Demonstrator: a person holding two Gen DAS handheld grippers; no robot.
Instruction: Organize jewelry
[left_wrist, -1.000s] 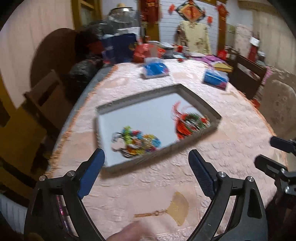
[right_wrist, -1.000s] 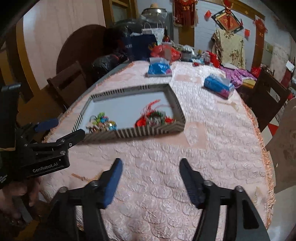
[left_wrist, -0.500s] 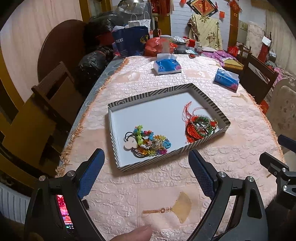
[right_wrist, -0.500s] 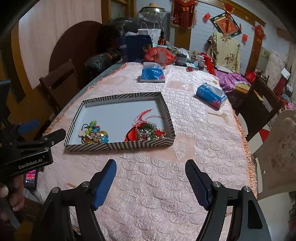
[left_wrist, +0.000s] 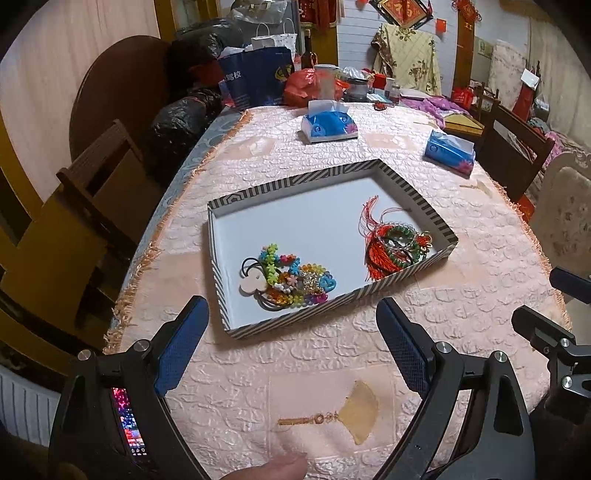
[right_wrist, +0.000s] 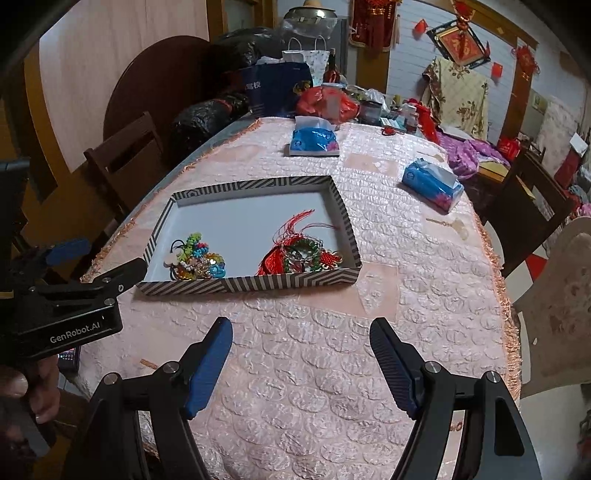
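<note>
A shallow striped tray (left_wrist: 306, 181) (right_wrist: 255, 284) with a white floor sits on the pink tablecloth. In it lie a pile of colourful bead jewelry with black hair ties (left_wrist: 288, 280) (right_wrist: 195, 258) and a red tassel cord with green bead bracelets (left_wrist: 397, 243) (right_wrist: 303, 253). My left gripper (left_wrist: 291, 343) is open and empty, held back from the tray's near edge. My right gripper (right_wrist: 301, 363) is open and empty, above the cloth in front of the tray. The left gripper also shows in the right wrist view (right_wrist: 92, 266).
Two blue tissue packs (left_wrist: 328, 125) (left_wrist: 448, 151) lie on the far half of the table. Bags and clutter (left_wrist: 266, 74) crowd the far end. Wooden chairs (left_wrist: 96, 192) (left_wrist: 513, 147) stand at both sides. A phone (left_wrist: 127, 421) hangs by the left gripper.
Both grippers have pulled back and steadied, so the tray now sits farther ahead and lower in view. Both stay open. The jewelry has not moved.
</note>
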